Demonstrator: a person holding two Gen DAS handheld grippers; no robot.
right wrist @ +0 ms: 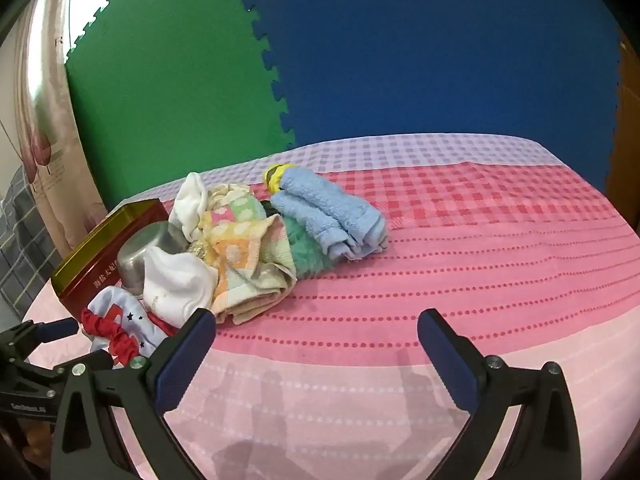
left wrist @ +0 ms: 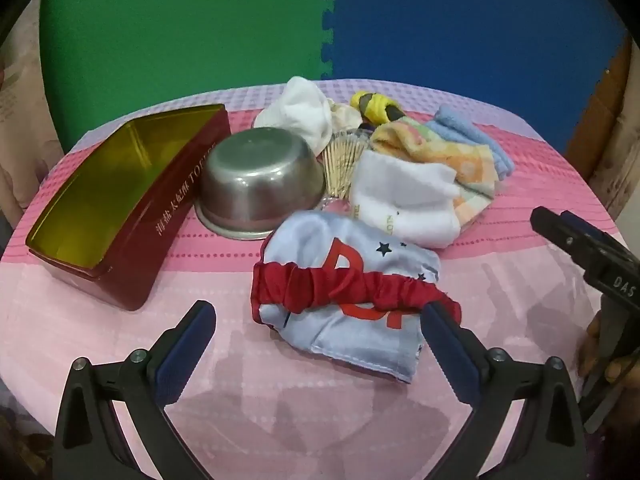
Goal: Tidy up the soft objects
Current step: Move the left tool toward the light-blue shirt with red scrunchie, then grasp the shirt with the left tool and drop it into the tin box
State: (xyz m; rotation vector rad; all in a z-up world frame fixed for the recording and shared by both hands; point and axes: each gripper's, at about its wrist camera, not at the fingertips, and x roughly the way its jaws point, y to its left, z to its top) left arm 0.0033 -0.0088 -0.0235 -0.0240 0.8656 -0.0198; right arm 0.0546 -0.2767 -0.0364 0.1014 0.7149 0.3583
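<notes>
A pale blue satin cap with a red elastic band (left wrist: pixel 344 292) lies nearest my left gripper (left wrist: pixel 316 320), which is open and empty with the cap's near edge between its fingers. Behind the cap lie a white towel (left wrist: pixel 404 204), an orange patterned towel (left wrist: pixel 436 148), a light blue towel (left wrist: pixel 468 132) and a white cloth (left wrist: pixel 300 108). An open red tin box with a gold inside (left wrist: pixel 116 196) stands at the left. My right gripper (right wrist: pixel 316 328) is open and empty over bare tablecloth, to the right of the pile: white towel (right wrist: pixel 176 284), patterned towel (right wrist: pixel 244 256), blue towel (right wrist: pixel 328 212), cap (right wrist: pixel 120 324).
An upturned steel bowl (left wrist: pixel 260 184) sits between the box and the towels. A bundle of toothpicks (left wrist: pixel 340 160) and a yellow-and-dark object (left wrist: pixel 372 106) lie among the cloths. A green furry cloth (right wrist: pixel 308 248) lies under the blue towel. Green and blue foam mats (left wrist: pixel 320 20) stand behind the pink table.
</notes>
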